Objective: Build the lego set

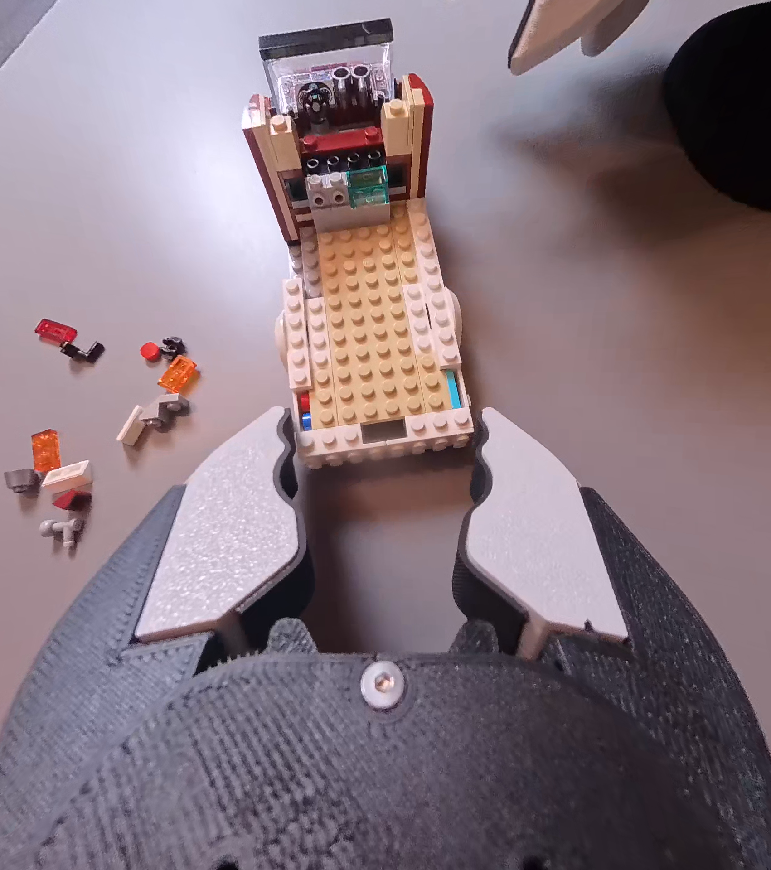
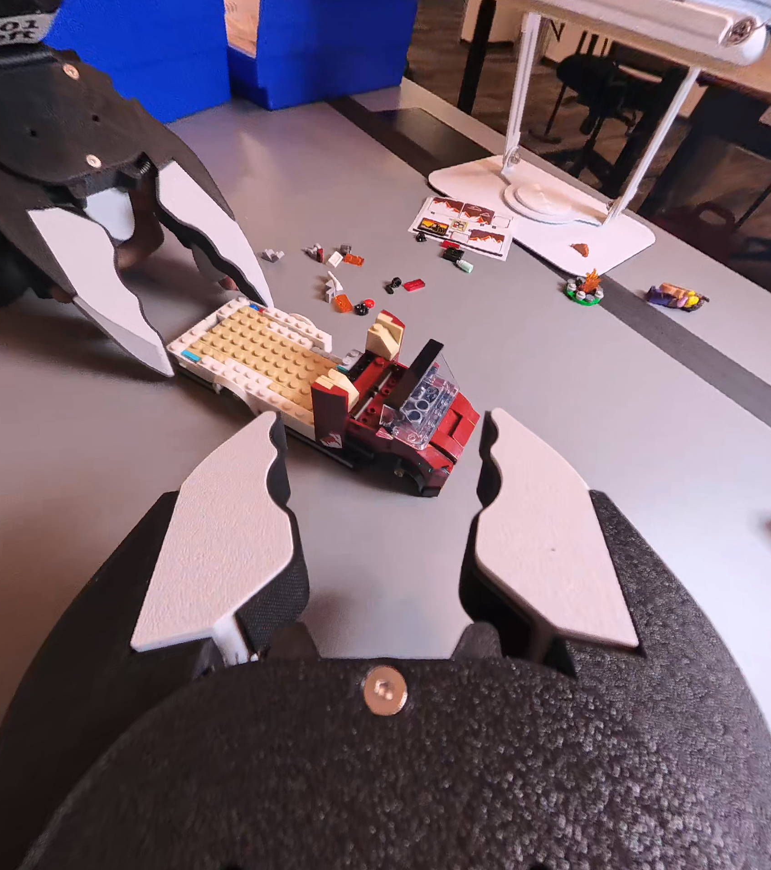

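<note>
In the left wrist view, the left gripper (image 1: 383, 440) has its fingers spread apart on either side of the white rear end of the lego truck (image 1: 364, 301), which stands on the grey tabletop (image 1: 609, 376); whether they touch it is unclear. Loose pieces (image 1: 105, 414) lie scattered to the left. In the right wrist view, the right gripper (image 2: 381, 440) hovers with fingers apart, holding nothing, just before the truck's dark red cab (image 2: 402, 423). Beyond lie a sticker sheet (image 2: 463, 228) and a white lamp base (image 2: 600, 240).
</note>
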### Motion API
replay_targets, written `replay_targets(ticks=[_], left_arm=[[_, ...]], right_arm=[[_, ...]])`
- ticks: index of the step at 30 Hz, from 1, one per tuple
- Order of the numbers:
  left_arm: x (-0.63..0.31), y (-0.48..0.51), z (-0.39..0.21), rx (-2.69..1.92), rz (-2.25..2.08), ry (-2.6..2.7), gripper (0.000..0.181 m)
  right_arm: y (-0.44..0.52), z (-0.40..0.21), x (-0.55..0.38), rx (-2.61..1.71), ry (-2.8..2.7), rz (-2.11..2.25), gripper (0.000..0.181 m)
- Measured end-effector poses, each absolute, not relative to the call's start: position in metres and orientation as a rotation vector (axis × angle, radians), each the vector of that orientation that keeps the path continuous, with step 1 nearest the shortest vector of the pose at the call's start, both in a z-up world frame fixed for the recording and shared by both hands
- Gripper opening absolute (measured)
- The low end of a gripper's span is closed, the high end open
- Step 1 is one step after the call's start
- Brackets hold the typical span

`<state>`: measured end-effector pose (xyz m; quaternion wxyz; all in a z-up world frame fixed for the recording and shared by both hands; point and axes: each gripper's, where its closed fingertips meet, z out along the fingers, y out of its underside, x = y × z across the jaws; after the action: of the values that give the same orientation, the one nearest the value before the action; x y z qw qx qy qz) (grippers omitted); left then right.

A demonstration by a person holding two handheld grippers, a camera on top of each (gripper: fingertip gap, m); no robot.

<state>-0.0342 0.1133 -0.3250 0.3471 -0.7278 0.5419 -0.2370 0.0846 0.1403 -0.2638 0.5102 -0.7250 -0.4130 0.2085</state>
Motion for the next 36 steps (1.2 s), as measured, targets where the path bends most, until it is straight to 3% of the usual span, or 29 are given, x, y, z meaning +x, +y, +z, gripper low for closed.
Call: replay_targets(ticks=[10, 15, 17, 20, 25, 28, 36], left_arm=[[-0.069, 0.111, -0.324, -1.730, -0.733, 1.594, 0.072], [-0.069, 0.118, -0.285, -1.646, -0.858, 1.407, 0.075], [-0.073, 0.131, -0.263, -1.596, -0.857, 1.266, 0.068], [-0.086, 0.157, -0.235, -1.547, -0.830, 0.998, 0.041], [-0.123, 0.193, -0.231, -1.549, -0.572, 0.762, 0.000], [-0.135, 0.201, -0.229, -1.547, -0.473, 0.688, 0.000], [-0.139, 0.207, -0.233, -1.534, -0.380, 0.693, 0.000]], right_arm=[[0.133, -0.266, 0.073, -1.716, -1.034, 0.545, 0.069], [0.147, -0.249, 0.063, -1.671, -0.994, 0.539, 0.063], [0.161, -0.233, 0.058, -1.644, -0.967, 0.512, 0.059], [0.190, -0.201, 0.047, -1.584, -0.927, 0.436, 0.049], [0.251, -0.142, 0.010, -1.498, -0.825, 0.388, 0.013], [0.286, -0.109, -0.015, -1.445, -0.757, 0.380, 0.000], [0.379, -0.059, -0.070, -1.367, -0.712, 0.236, 0.000]])
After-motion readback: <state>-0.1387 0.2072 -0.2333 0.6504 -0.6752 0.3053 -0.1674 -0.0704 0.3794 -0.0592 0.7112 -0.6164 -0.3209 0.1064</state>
